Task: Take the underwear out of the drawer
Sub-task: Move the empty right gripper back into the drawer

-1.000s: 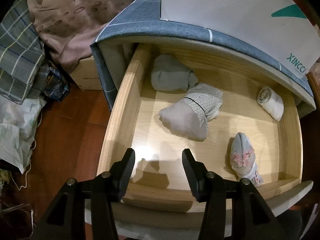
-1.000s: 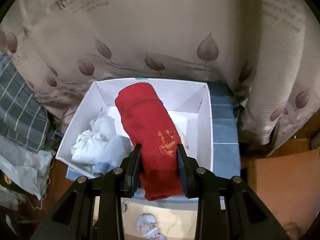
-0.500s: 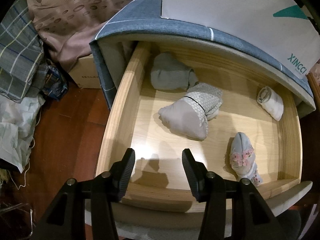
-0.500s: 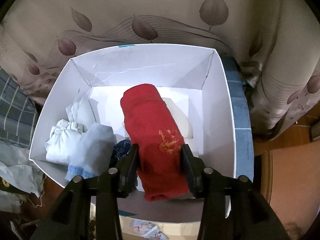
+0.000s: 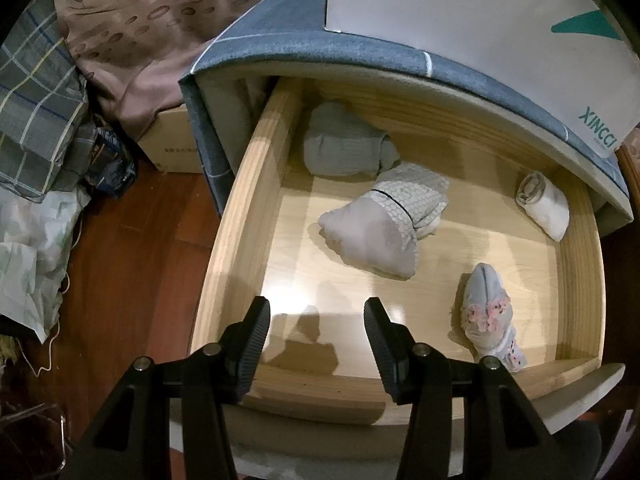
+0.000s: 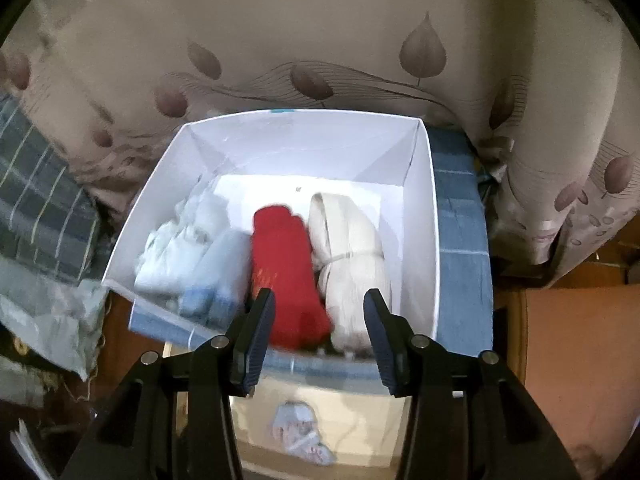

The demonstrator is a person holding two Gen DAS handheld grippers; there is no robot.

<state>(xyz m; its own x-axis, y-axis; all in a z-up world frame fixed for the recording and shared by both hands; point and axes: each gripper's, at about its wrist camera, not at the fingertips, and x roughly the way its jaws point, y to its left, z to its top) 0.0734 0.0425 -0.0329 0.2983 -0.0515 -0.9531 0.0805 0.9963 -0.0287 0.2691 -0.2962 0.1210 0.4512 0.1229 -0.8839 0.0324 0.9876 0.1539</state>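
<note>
The open wooden drawer (image 5: 240, 208) holds several rolled underwear: a grey roll (image 5: 344, 144) at the back, a beige patterned one (image 5: 384, 220) in the middle, a white roll (image 5: 544, 204) at the right, and a pink-lace one (image 5: 488, 312) at the front right. My left gripper (image 5: 316, 332) is open and empty above the drawer's front edge. My right gripper (image 6: 318, 320) is open above the white box (image 6: 424, 216). The red roll (image 6: 288, 272) lies in the box between pale blue pieces (image 6: 200, 252) and a cream roll (image 6: 352, 256).
The box stands on the blue-grey checked cabinet top (image 6: 460, 248), with a leaf-patterned curtain (image 6: 320, 40) behind. Plaid fabric (image 5: 36, 92), bags and a cardboard box (image 5: 172, 152) lie on the wooden floor (image 5: 132, 280) left of the drawer.
My right gripper has opened and let go of the red roll, which now lies in the white box. The right gripper has pulled back. The left gripper has barely moved.
</note>
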